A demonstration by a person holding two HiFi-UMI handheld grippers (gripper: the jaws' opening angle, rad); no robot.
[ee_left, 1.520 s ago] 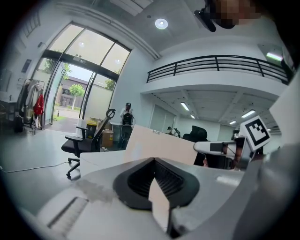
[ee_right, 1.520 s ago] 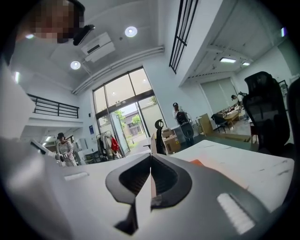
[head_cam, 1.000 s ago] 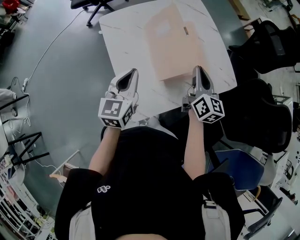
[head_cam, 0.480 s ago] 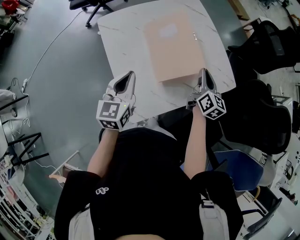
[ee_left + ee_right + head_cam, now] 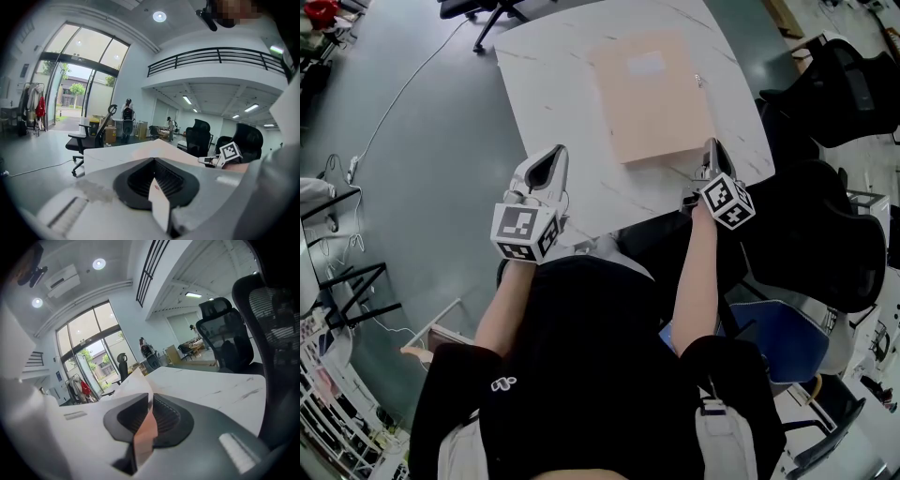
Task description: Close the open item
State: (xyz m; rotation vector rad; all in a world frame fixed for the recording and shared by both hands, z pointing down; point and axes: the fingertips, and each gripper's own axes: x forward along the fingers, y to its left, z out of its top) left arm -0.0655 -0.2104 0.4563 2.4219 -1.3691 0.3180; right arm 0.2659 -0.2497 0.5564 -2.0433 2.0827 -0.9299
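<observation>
A pale pink folder lies flat and closed on the white marble table. My right gripper sits at the folder's near right corner. Its jaws are opening, and in the right gripper view the folder's corner stands at the tips with the pads not visibly pressing on it. My left gripper hovers over the table's near left edge, away from the folder, with its jaws together and nothing held. In the left gripper view the folder lies further ahead.
Black office chairs crowd the table's right side, with a blue seat near my right elbow. Another chair base stands beyond the far left corner. A cable runs across the grey floor on the left.
The folder's cover, raised a second ago, has come down flat. My right gripper has moved right and slightly away along the near edge. The left gripper has barely shifted.
</observation>
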